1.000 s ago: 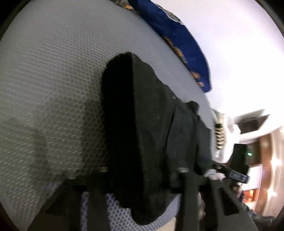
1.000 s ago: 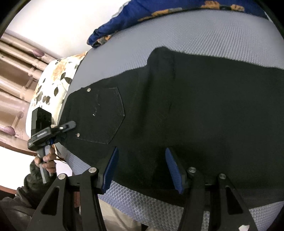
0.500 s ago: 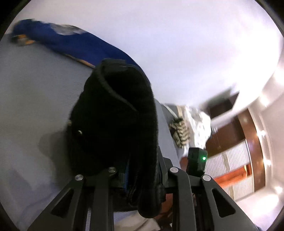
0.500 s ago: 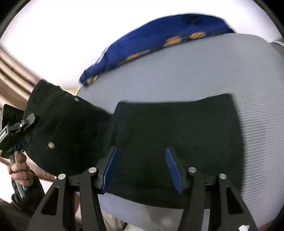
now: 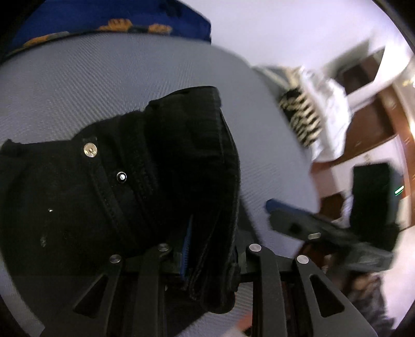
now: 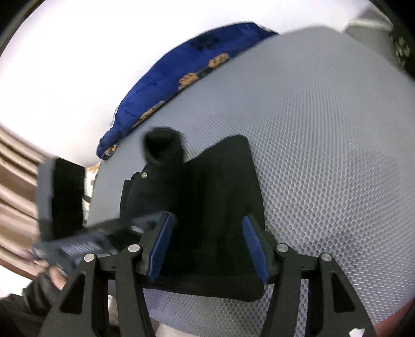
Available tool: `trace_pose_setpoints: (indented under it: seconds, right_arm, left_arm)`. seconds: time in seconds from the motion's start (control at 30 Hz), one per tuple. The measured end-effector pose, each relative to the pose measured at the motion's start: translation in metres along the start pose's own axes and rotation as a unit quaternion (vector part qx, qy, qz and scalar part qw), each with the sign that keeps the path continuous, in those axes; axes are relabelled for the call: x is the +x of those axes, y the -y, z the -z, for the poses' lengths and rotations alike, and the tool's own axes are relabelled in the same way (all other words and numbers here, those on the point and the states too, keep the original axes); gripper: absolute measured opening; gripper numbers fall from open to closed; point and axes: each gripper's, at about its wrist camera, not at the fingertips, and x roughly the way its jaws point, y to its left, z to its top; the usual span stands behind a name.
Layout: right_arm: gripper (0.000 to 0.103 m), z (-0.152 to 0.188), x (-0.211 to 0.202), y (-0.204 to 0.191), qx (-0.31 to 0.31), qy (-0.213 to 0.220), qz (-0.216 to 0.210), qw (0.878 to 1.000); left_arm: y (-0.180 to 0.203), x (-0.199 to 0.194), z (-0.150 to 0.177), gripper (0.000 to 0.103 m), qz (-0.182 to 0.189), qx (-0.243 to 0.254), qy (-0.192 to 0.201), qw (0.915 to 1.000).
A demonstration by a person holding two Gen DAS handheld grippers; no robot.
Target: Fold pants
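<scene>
The black pants (image 5: 135,186) lie partly folded on a grey mesh mattress (image 5: 103,83). My left gripper (image 5: 207,261) is shut on a thick bunch of the waistband end, whose metal button (image 5: 90,150) faces up. In the right wrist view the pants (image 6: 207,197) form a short dark stack on the mattress (image 6: 324,155). My right gripper (image 6: 205,246) is open, its blue pads (image 6: 253,243) either side of the near edge of the stack, holding nothing. The left gripper (image 6: 109,228) shows blurred at the pants' left side.
A blue pillow with orange prints (image 6: 181,72) lies along the mattress's far edge, also in the left wrist view (image 5: 103,20). A patterned cushion (image 5: 303,116) and white bedding (image 5: 329,109) lie beyond the mattress. Brown curtains (image 6: 15,181) hang at left.
My left gripper has carried the waistband end across over the rest of the pants, making the visible stack shorter. My right gripper has stayed open at the near edge.
</scene>
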Motion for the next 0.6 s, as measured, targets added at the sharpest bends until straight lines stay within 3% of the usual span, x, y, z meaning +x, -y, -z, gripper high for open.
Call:
trace_pose_setpoints:
  seconds: [0.03,0.13,0.2,0.27,0.33,0.4,0.6]
  right_arm:
    - [0.055,-0.001,0.004,0.006,0.01,-0.005,-0.012,1.0]
    - [0.055,-0.005,0.012,0.015,0.028,-0.015,-0.042,0.999]
    - [0.055,-0.01,0.015,0.019,0.042,-0.016,-0.07,0.997]
    - [0.055,-0.016,0.02,0.023,0.055,-0.026,-0.103,0.993]
    - [0.056,-0.02,0.03,0.025,0.06,-0.049,-0.14,0.987]
    - [0.056,-0.022,0.041,0.026,0.054,-0.064,-0.132,0.988]
    - [0.053,-0.032,0.068,0.018,0.03,-0.077,-0.117,0.99]
  left_arm:
    - [0.002,0.004,0.002,0.029,-0.007,0.008,0.004,0.9999]
    - [0.011,-0.002,0.005,0.058,-0.003,0.014,0.009,0.9999]
    - [0.015,-0.013,0.009,0.066,-0.009,0.028,0.012,0.9995]
    - [0.018,-0.031,0.017,0.07,0.007,0.055,0.024,0.9982]
    - [0.019,-0.054,0.023,0.076,-0.008,0.083,0.044,0.9955]
    - [0.01,-0.078,0.032,0.077,-0.034,0.096,0.07,0.9923]
    - [-0.047,-0.111,0.049,0.079,-0.111,0.035,0.098,0.9883]
